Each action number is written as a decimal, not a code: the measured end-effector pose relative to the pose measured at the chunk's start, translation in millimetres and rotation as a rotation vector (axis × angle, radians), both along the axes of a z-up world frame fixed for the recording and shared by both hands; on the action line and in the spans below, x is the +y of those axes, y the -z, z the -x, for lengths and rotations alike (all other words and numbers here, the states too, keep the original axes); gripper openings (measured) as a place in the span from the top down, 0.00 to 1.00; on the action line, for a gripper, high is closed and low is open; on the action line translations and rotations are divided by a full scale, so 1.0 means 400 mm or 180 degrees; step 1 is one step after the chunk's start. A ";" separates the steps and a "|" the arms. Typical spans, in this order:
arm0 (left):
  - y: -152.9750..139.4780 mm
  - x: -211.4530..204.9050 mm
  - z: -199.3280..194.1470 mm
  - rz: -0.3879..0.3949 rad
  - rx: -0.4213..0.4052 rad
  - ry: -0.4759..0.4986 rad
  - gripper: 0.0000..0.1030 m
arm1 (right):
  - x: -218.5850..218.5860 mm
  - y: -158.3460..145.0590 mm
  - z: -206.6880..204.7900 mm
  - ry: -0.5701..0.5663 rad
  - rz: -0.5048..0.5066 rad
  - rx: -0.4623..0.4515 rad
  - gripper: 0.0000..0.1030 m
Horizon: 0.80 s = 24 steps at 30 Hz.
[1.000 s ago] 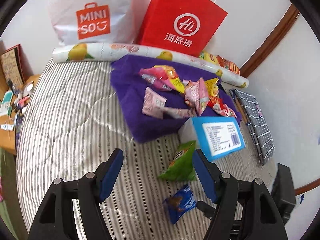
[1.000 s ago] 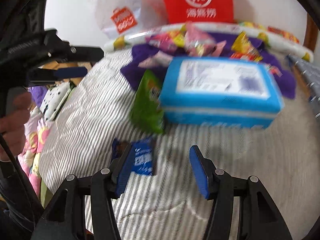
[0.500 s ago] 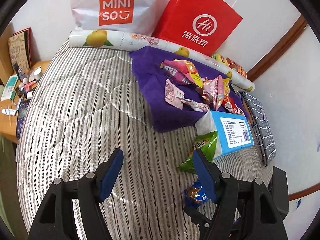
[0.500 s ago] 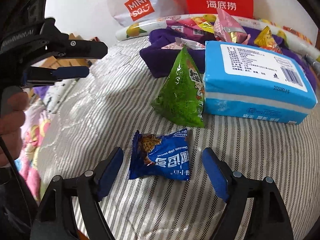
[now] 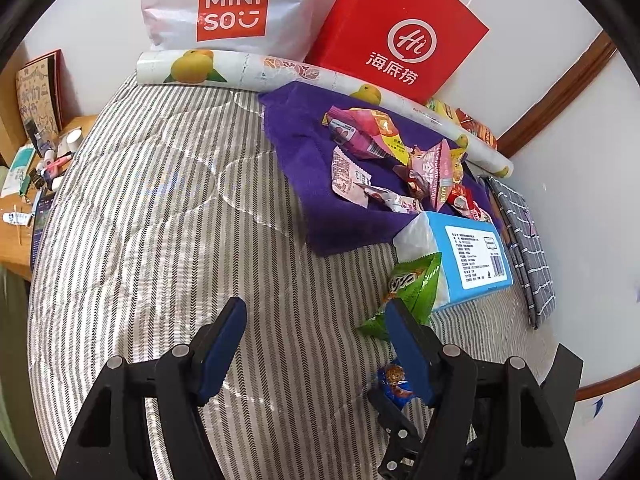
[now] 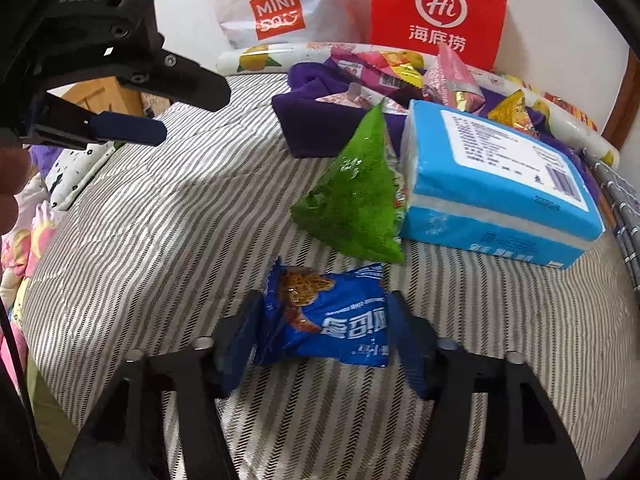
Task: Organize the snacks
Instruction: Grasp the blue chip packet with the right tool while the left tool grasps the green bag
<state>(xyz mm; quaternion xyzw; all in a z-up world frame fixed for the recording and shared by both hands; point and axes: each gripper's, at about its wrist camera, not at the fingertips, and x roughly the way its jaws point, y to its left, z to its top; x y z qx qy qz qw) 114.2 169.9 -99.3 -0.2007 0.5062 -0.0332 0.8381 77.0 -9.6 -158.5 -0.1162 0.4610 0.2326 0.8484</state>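
Note:
A blue cookie packet [image 6: 326,316] lies on the striped bed between the fingers of my right gripper [image 6: 322,334], whose pads touch or nearly touch its two ends. The packet also shows in the left wrist view [image 5: 394,382]. A green triangular snack bag [image 6: 360,200] leans on a blue tissue pack [image 6: 500,180] just beyond. Several pink, yellow and red snacks [image 5: 384,160] lie on a purple towel [image 5: 304,148]. My left gripper [image 5: 316,344] is open and empty above the bed, left of the right gripper.
A white Miniso bag [image 5: 228,4] and a red paper bag [image 5: 400,36] stand against the wall behind a rolled fruit-print sheet [image 5: 240,72]. A grey checked cloth [image 5: 524,240] lies along the right wall. A cluttered wooden desk [image 5: 24,184] is at the left.
My right gripper moved forward and narrowed around the blue cookie packet. My left gripper drew back and left, so the snacks sit further right in its view.

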 end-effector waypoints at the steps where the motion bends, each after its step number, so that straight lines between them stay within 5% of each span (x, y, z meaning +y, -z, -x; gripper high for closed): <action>1: 0.000 -0.005 0.000 -0.0004 -0.0007 0.0011 0.32 | -0.004 -0.001 0.000 0.0000 -0.0014 -0.0005 0.47; 8: -0.001 -0.068 -0.008 -0.0017 -0.0079 0.0200 0.32 | -0.072 -0.023 -0.012 -0.0093 -0.0327 0.0158 0.55; 24: 0.077 -0.260 -0.094 -0.0343 0.0176 0.0810 0.32 | -0.331 -0.098 -0.027 0.0486 -0.0343 -0.0269 0.55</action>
